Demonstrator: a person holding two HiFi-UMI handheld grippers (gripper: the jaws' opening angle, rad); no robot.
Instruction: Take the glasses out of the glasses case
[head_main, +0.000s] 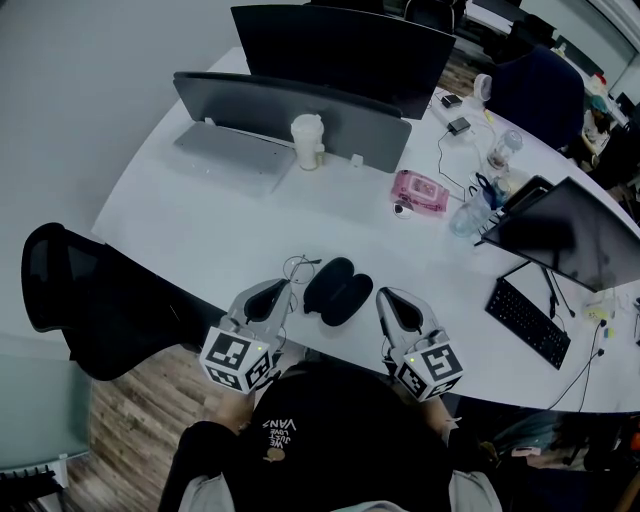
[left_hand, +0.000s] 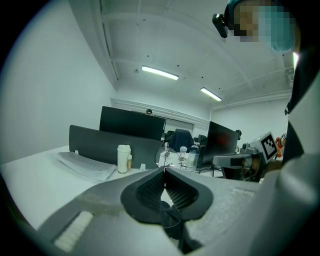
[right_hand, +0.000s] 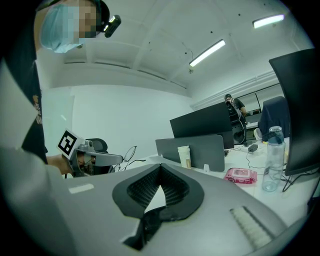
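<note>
2 grippers rest at the near edge of the white desk (head_main: 190, 230), both pointing away from the person's body. On the left gripper (head_main: 283, 288) I read the jaws as together, pinching the thin wire glasses (head_main: 298, 267) at the tips. In its own view, 1 round lens stands just past the closed tips. On the right gripper (head_main: 384, 296) the jaws are also together, tips meeting, with nothing between them.

Between the 2 grippers lies the black glasses case (head_main: 338, 290), which I see as 2 dark lobes lying open side by side on the desk. The glasses are out of it, just to its left.

Further back on the right are 1 pink wipes pack (head_main: 419, 190) and 1 clear bottle (head_main: 468, 215). 1 white cup (head_main: 307, 142) stands in front of a grey monitor (head_main: 290, 112), and 1 black monitor (head_main: 345, 45) stands beyond.
</note>
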